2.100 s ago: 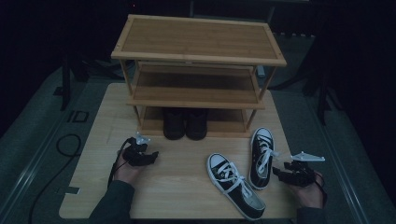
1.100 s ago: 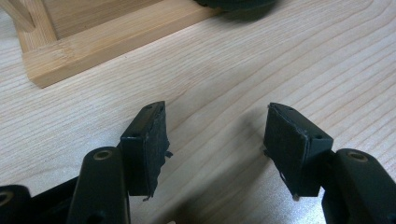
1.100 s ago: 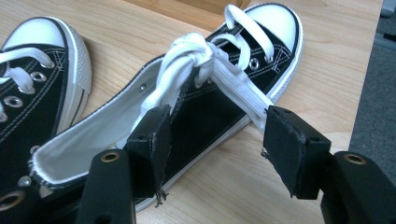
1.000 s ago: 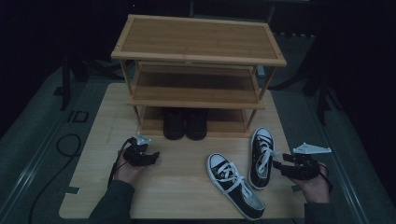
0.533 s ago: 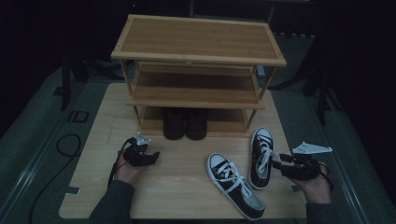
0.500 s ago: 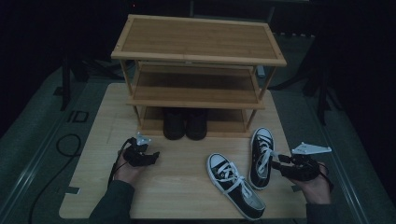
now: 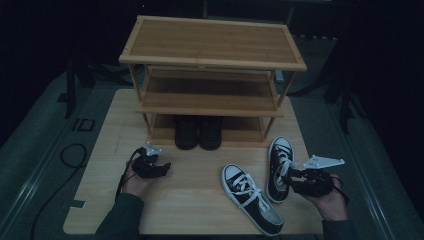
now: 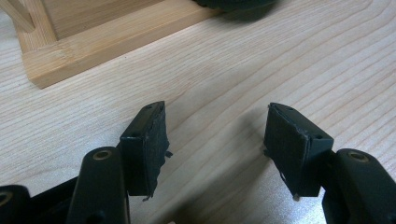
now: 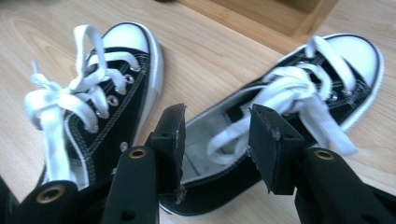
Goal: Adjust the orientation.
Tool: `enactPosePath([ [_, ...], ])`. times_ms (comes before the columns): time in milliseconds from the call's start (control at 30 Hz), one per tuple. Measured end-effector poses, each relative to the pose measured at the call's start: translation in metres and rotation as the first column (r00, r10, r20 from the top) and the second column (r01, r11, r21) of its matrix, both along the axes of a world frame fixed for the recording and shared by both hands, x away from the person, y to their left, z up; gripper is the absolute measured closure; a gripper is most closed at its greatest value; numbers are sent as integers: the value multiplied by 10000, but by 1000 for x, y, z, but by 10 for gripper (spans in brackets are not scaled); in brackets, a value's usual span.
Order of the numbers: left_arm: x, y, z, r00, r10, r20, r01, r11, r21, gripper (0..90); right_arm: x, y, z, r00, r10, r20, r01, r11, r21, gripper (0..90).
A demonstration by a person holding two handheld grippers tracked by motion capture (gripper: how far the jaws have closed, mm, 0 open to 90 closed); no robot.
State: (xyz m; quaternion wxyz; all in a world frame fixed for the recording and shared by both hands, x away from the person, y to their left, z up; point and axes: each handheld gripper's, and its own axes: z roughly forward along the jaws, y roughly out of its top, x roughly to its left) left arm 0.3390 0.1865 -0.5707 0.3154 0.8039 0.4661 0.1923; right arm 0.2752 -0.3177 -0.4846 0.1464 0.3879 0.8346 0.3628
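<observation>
— Since a moment ago, what is changing?

— Rightward of the rack, I am bringing my right claw in on the right sneaker, and its jaws have just been closing. They are straddling the heel opening, one pad inside over the lining, one outside, but not pinching it yet as far as I can tell.

— Why the heel?

— I am judging the collar gives a thin wall to grip, so the sneaker can hang toe toward the rack for shelving.

— And the other sneaker?

— It is lying just left of the first, in front of the rack, angled toe toward it, waiting.

— Your left claw?

— I am holding it spread and empty over the table, in front of the rack's left leg, clear of the black shoes sitting on the bottom shelf.
</observation>
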Motion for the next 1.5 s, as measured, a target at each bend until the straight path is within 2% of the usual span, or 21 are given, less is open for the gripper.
enactPosePath([
  [333, 0, 0, 0, 10000, -1, -4, 1, 10000, -14, 394, -3, 17, -1, 9972, 739, -83, -740, 9973, -42, 557],
  [500, 0, 0, 0, 10000, -7, -3, 7, 10000, -15, 393, -4, 22, -1, 9955, 938, -133, -939, 9956, -32, 555],
  [800, 0, 0, 0, 10000, -12, 2, 12, 10000, -12, 391, -9, 30, -1, 9892, 1447, -253, -1451, 9893, -153, 549],
  [1233, 0, 0, 0, 10000, -6, 6, 6, 10000, -11, 387, -18, 37, -3, 9818, 1850, -434, -1856, 9826, -97, 540],
  [1500, 0, 0, 0, 10000, 0, 14, 0, 10000, -22, 387, -27, 42, -8, 9775, 2027, -581, -2051, 9780, -376, 531],
])
